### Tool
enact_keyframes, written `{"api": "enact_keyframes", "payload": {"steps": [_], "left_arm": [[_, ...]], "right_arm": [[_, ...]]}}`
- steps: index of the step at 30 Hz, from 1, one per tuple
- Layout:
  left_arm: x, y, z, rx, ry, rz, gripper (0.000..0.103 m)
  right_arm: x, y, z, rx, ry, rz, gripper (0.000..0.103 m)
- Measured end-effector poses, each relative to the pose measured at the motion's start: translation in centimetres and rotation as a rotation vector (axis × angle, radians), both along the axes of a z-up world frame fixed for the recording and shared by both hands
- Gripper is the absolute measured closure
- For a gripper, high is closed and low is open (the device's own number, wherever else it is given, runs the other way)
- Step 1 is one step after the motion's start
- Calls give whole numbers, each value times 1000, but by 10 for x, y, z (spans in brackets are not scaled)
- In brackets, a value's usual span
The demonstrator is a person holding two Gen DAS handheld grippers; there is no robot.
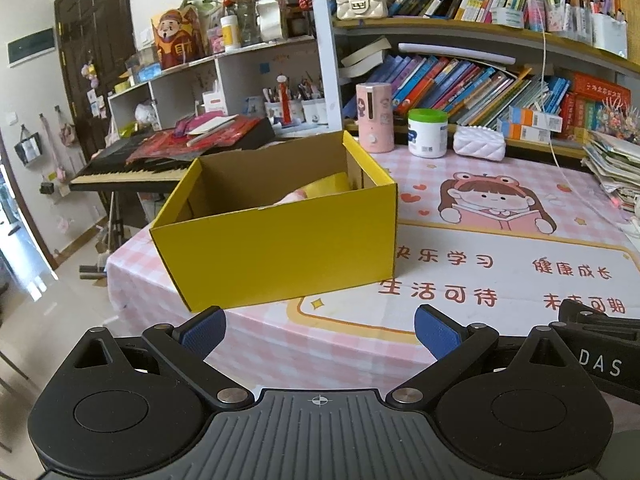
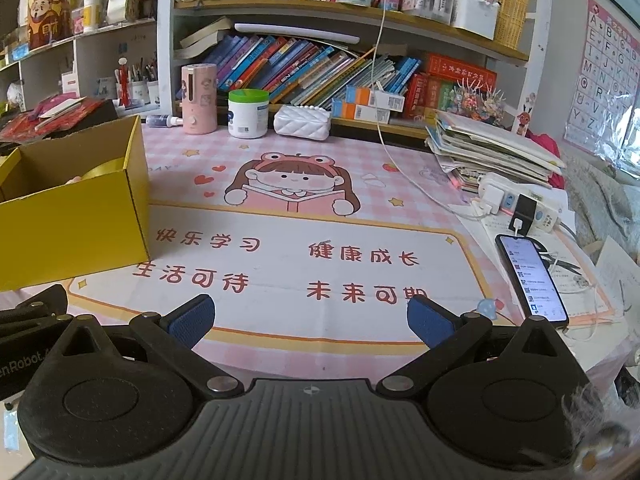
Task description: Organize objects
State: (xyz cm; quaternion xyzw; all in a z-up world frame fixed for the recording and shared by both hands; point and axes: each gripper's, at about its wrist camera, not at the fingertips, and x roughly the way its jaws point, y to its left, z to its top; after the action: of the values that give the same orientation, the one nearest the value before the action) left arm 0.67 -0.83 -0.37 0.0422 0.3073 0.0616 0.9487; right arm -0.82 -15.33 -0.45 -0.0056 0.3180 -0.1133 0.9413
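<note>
Pink checked tabletop (image 2: pixel 360 168) with a cartoon girl print, bookshelves (image 2: pixel 320 60) behind it. Box (image 1: pixel 276 236) is yellow cardboard, open-topped, sitting on the left end of the tabletop near its edge; I see it dead ahead in the left view and at the far left in the right view (image 2: pixel 72 200). Inside it there's something yellow with a bit of pink (image 1: pixel 320 190) poking above the wall, can't tell what it is.

Left gripper (image 1: pixel 320 332) is wide open, blue pads spread, nothing between them, hanging over the tabletop just short of the box. Right gripper (image 2: pixel 310 320) is also wide open and empty, over the printed text in the middle of the tabletop.

Back row by the shelf: pink canister (image 2: pixel 199 98), white jar with green lid (image 2: pixel 248 114), white quilted case (image 2: pixel 302 120). Right side has a paper stack (image 2: pixel 496 148), a power strip (image 2: pixel 520 204) and a phone (image 2: pixel 532 280) with its screen lit. Keyboard (image 1: pixel 132 164) sits beyond the box, off the tabletop.
</note>
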Motion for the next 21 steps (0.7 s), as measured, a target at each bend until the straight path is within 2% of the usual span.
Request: {"api": "enact_keyframes", "payload": {"steps": [21], "left_arm": [[4, 6, -3, -32, 47, 31, 1]], "right_arm": [[-1, 6, -4, -19, 14, -12, 0]]}}
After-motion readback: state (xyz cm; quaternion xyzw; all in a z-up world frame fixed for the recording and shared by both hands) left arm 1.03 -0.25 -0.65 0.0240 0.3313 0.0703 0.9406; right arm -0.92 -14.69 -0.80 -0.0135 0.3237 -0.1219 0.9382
